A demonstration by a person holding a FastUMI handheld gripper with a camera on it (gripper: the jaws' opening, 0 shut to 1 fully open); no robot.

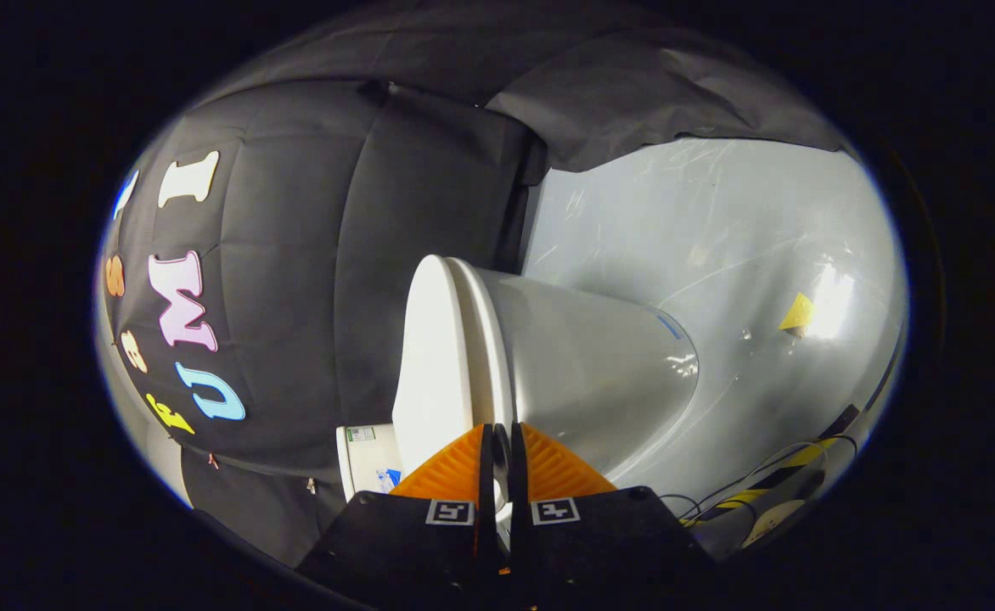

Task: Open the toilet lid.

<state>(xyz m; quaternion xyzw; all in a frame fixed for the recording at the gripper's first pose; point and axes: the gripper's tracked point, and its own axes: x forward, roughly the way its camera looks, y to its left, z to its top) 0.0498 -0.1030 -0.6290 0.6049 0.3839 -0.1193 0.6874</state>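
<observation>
Gripper [500, 437] fingers nearly closed, narrow gap, tips at the toilet lid [430, 365] edge just ahead; bowl [591, 365] beyond.

You have black cloth [311, 280] hanging as the booth wall, with another sheet [633, 93] draped over the pale, glossy floor [718, 221]. You can see a yellow scrap [798, 312] lying on that floor, and yellow-and-black tape [790, 462] with thin cables [752, 475] near it.
</observation>
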